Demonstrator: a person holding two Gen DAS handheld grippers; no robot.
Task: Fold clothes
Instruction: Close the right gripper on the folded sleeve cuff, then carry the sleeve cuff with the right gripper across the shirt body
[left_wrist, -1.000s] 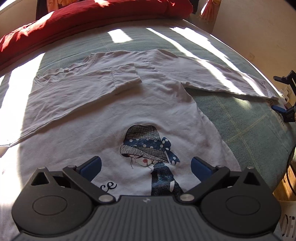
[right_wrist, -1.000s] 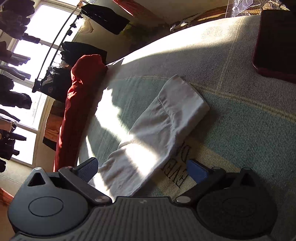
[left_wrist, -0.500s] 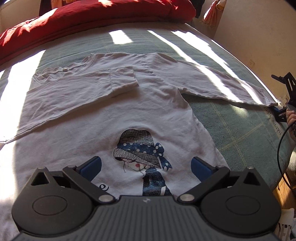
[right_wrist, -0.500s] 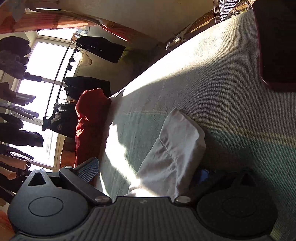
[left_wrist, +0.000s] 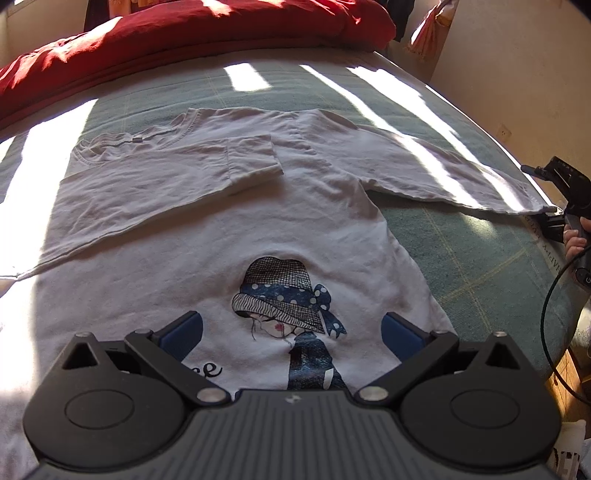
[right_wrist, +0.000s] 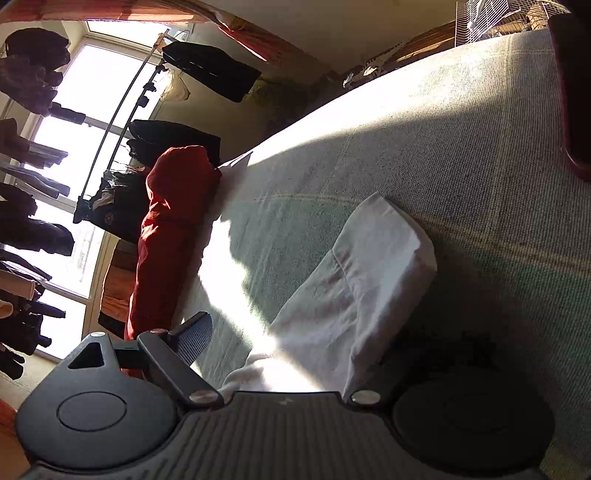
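Shirt (left_wrist: 207, 236) lies flat on the bed (left_wrist: 461, 266), one sleeve already folded across. My right tongs (right_wrist: 295, 347) are closing around the other sleeve's cuff (right_wrist: 380, 254) to fold it in; my left tongs (left_wrist: 291, 328) hover released above the print.

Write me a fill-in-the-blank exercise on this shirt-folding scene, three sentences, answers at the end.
1. The white shirt lies spread on the bed, and one ____ is already folded across its chest.
2. The bedding heaped at the far end of the bed is ____ in colour.
3. The right tongs are closing around the cuff of the other sleeve, while the left tongs hang ____ above the printed figure.

Answers: sleeve; red; open
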